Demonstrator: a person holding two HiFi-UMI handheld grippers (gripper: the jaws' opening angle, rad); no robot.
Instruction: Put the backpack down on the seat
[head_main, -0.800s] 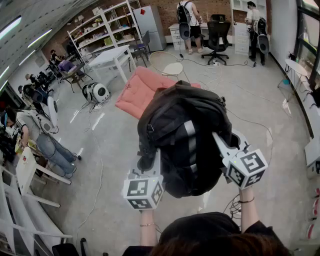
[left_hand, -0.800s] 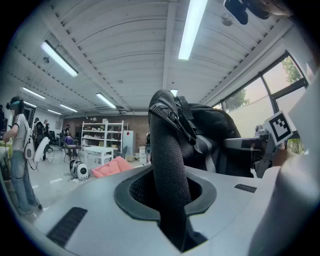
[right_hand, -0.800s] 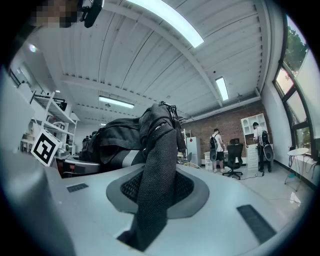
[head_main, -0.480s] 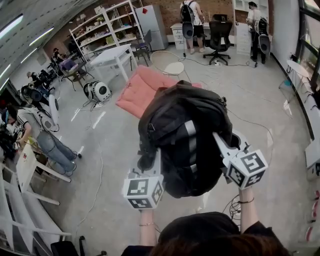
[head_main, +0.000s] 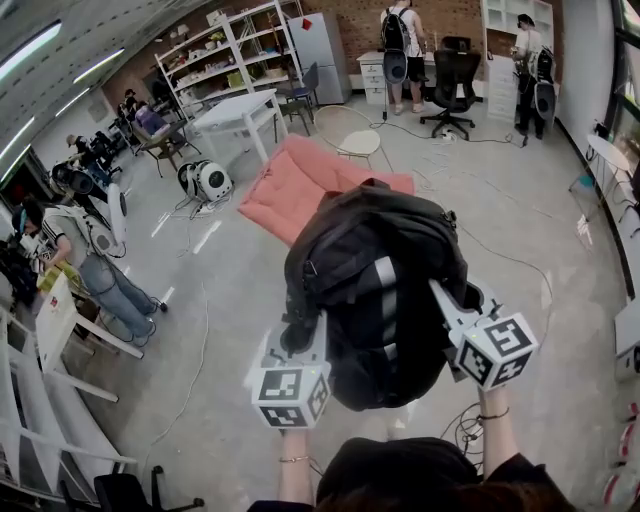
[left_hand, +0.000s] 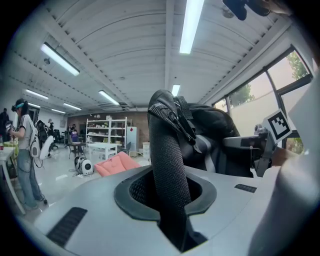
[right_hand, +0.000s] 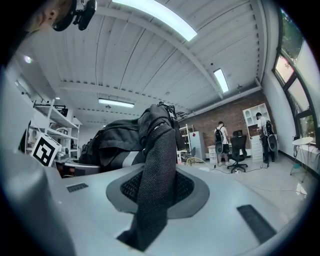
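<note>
A black backpack (head_main: 375, 280) hangs in the air between my two grippers, above the grey floor. My left gripper (head_main: 305, 335) is shut on one black mesh shoulder strap (left_hand: 167, 185), which runs up between its jaws. My right gripper (head_main: 447, 300) is shut on the other strap (right_hand: 155, 185) in the same way. The bag's body (left_hand: 210, 135) bulges beyond the straps. The seat, a pink padded floor chair (head_main: 300, 185), lies on the floor just past the backpack, and it also shows small in the left gripper view (left_hand: 117, 164).
A round white stool (head_main: 358, 142) and a white table (head_main: 235, 110) stand behind the pink seat, with shelves (head_main: 230, 50) along the back wall. A white round device (head_main: 205, 180) sits on the floor to the left. A person (head_main: 85, 260) bends at far left. Cables cross the floor.
The pink seat and the room behind it have slid lower and nearer in the head view. Both grippers still hold the backpack in the same pose.
</note>
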